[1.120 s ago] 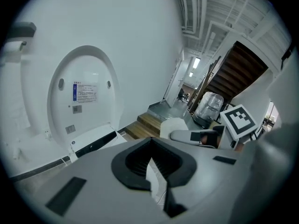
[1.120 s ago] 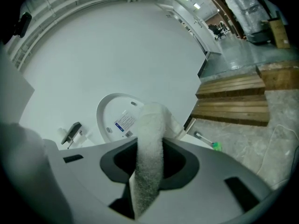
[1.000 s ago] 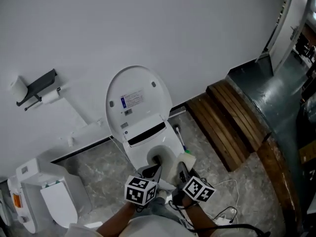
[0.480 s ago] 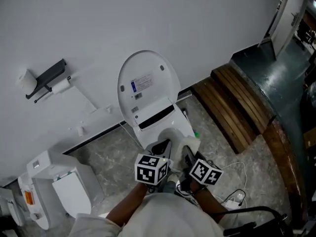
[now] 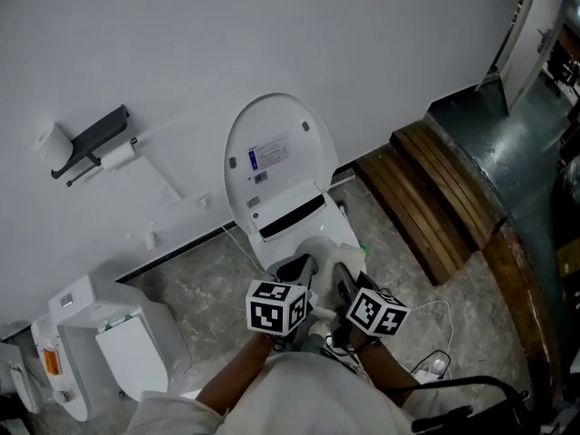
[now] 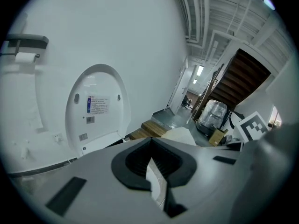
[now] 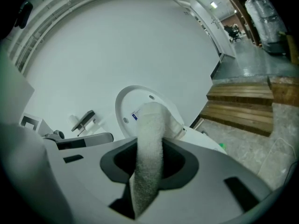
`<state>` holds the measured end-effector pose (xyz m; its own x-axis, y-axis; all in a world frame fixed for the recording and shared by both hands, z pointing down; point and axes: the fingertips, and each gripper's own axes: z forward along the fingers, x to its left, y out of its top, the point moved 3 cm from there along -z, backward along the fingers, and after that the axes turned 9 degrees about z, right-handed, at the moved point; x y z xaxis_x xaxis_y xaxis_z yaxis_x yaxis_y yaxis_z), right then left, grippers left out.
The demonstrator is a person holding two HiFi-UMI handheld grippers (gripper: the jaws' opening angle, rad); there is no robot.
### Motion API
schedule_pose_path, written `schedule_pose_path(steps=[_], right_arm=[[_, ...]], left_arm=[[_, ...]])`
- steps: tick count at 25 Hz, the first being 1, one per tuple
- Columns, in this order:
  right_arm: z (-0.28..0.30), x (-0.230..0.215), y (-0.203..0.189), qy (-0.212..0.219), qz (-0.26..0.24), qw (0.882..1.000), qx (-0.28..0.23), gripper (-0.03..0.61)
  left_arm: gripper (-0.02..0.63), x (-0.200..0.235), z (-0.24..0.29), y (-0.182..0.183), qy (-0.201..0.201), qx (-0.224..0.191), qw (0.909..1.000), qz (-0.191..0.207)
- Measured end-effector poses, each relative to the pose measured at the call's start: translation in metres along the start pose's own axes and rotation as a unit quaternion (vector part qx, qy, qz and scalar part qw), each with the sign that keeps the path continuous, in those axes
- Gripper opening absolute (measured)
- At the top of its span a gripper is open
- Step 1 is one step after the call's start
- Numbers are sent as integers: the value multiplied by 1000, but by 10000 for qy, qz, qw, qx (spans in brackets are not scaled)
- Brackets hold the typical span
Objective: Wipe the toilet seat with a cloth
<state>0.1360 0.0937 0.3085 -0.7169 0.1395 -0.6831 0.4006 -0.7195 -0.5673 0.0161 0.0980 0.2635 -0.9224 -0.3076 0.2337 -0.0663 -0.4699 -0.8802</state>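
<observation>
left hand-held gripper (image 6: 152,166) closed | right hand-held gripper (image 7: 148,161) clamps cloth (image 7: 150,127) | toilet lid (image 5: 276,161) raised ahead | wooden steps (image 5: 433,198) right

Blue-and-white label (image 5: 271,155) on raised toilet lid (image 5: 304,175) — print too small to read, coded square markers on cube (image 5: 276,307) — no letters.

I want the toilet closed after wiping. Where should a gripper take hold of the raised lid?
Take the raised lid by its curved top rim, coming from the front and above. It stands almost upright before the wall, so only that thin free edge, far from its lower end, would likely fit between the jaws.
</observation>
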Motion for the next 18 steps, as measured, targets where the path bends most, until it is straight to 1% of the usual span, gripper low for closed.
schedule_pose_path(steps=[8,15,18], right_arm=[[7,8,7,6,-87,10000,-7,100],[8,14,8,58,164,9998,-35,100],[9,16,8,16,238,9997,-72,100]], left_arm=[[11,15,0,8,79,-52,9999,-54],[11,30,-6,9,180,-79,9997,-108],[11,35,-8,11,193,-79,9997,-97]])
